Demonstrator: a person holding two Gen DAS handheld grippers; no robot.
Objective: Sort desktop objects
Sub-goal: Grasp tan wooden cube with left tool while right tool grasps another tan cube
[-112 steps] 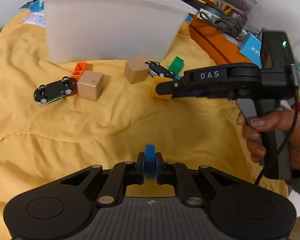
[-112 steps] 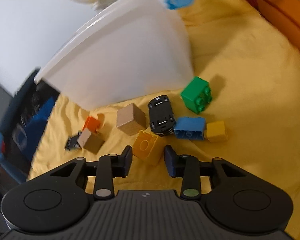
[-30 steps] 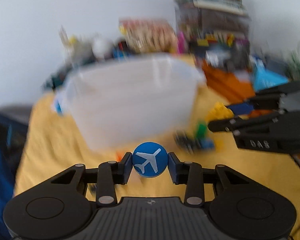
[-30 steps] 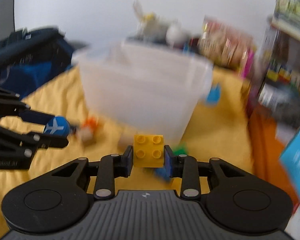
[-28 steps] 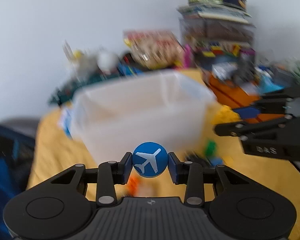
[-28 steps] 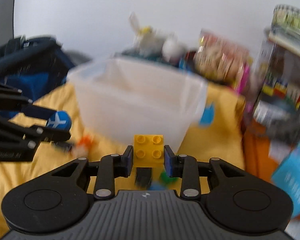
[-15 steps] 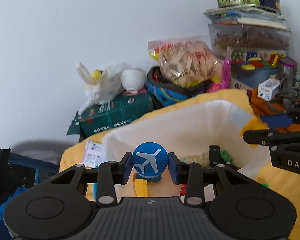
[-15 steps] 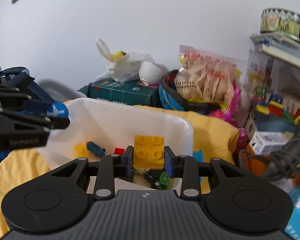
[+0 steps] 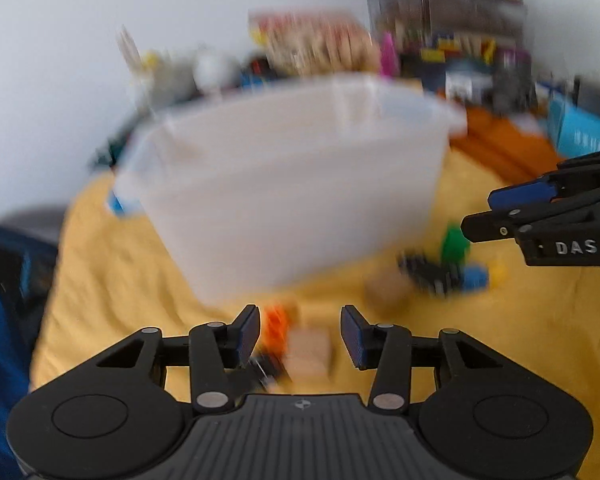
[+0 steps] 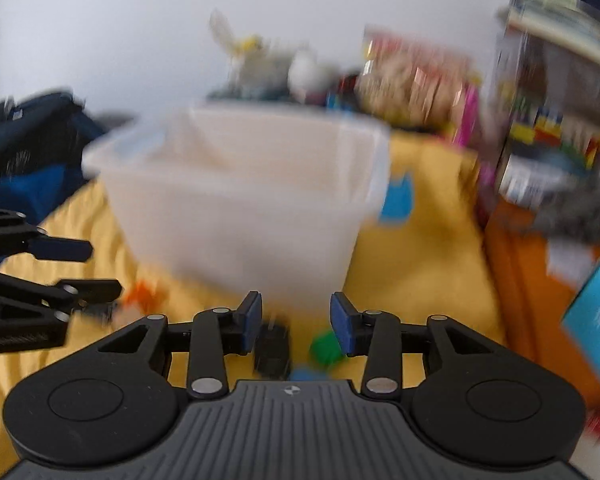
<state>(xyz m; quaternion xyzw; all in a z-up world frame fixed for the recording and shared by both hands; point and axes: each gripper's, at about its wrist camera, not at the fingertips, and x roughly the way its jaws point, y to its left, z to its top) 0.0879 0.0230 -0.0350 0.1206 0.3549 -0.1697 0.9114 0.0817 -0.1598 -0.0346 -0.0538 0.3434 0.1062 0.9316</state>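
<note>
Right now both pictures are smeared, so the small toys are hard to make out.

Nearest in the left view, the left hand-held gripper (image 9: 300, 330) is open with nothing between its blue pads. Just past it lie a blurry wooden block (image 9: 310, 350), an orange brick (image 9: 275, 322) and a dark shape that I cannot name. Half a second ago this gripper held a blue ball with a plane on it over the tub; the ball is gone from it now.

The right hand-held gripper (image 10: 296, 324) is open too. The yellow brick it held half a second ago is gone. Just past its pads sit a black toy car (image 10: 273, 346) and a green brick (image 10: 326, 350), both partly hidden by the gripper body.

Only the left view shows a second wooden block (image 9: 388, 292), a blue brick (image 9: 475, 278) and a small yellow piece (image 9: 499, 271), all near the car on the yellow cloth (image 9: 140, 280). It also shows the right gripper coming in from the right edge, cut off. The right view shows the left gripper at its left edge, cut off as well.

Farther back stands the white tub (image 9: 288, 184). We see its side, so what lies inside is hidden. Earlier we looked down into it.

Behind it, the pile of bags and boxes is too blurry to tell apart.
</note>
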